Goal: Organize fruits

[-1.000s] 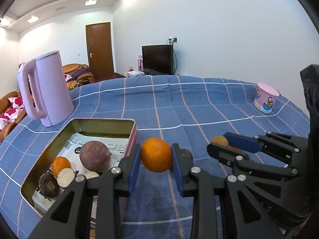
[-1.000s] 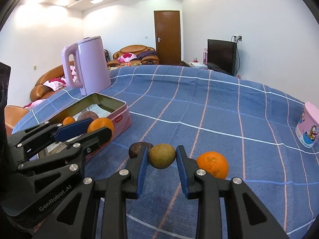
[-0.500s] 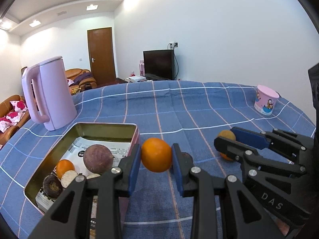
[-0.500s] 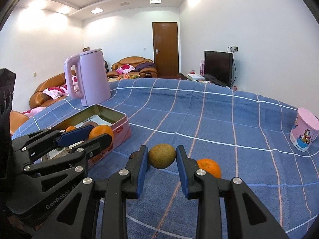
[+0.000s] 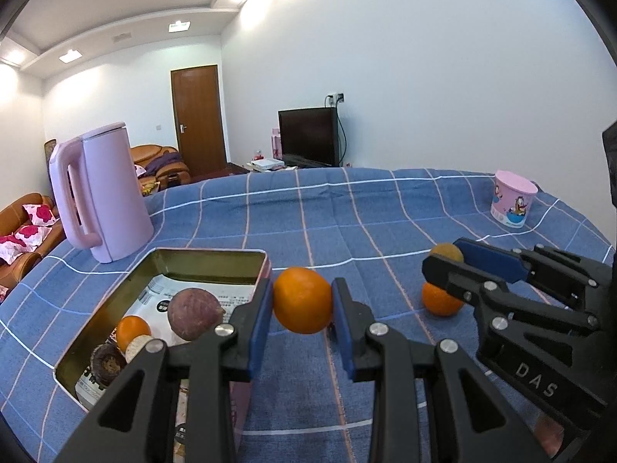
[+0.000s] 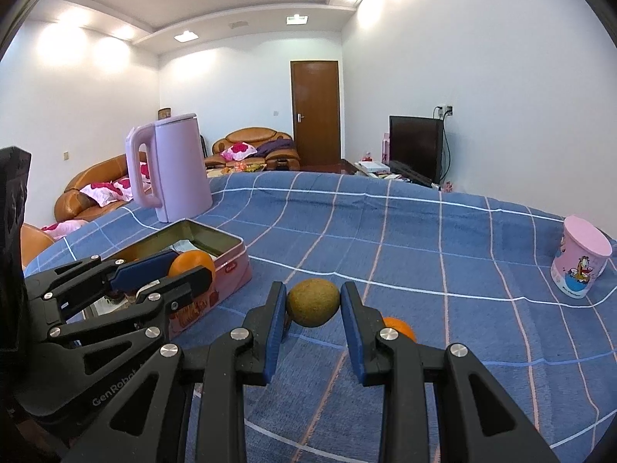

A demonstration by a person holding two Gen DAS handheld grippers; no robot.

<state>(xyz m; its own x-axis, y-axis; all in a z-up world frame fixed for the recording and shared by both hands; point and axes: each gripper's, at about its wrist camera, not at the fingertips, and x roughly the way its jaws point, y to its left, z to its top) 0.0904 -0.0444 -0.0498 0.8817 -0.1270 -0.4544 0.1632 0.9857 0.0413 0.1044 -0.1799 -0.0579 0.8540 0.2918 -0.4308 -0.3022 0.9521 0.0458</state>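
Metal tin (image 5: 115,301) with purple fruit (image 5: 196,313), small orange (image 5: 132,330).

Your table wears a blue checked cloth (image 5: 347,212). On it stand the pink kettle (image 5: 101,193), the open tin (image 5: 216,256), a pink cartoon cup (image 5: 513,202) well apart, and one orange (image 5: 439,301); a dark fruit, perhaps, sits mostly hidden (image 6: 286,322).
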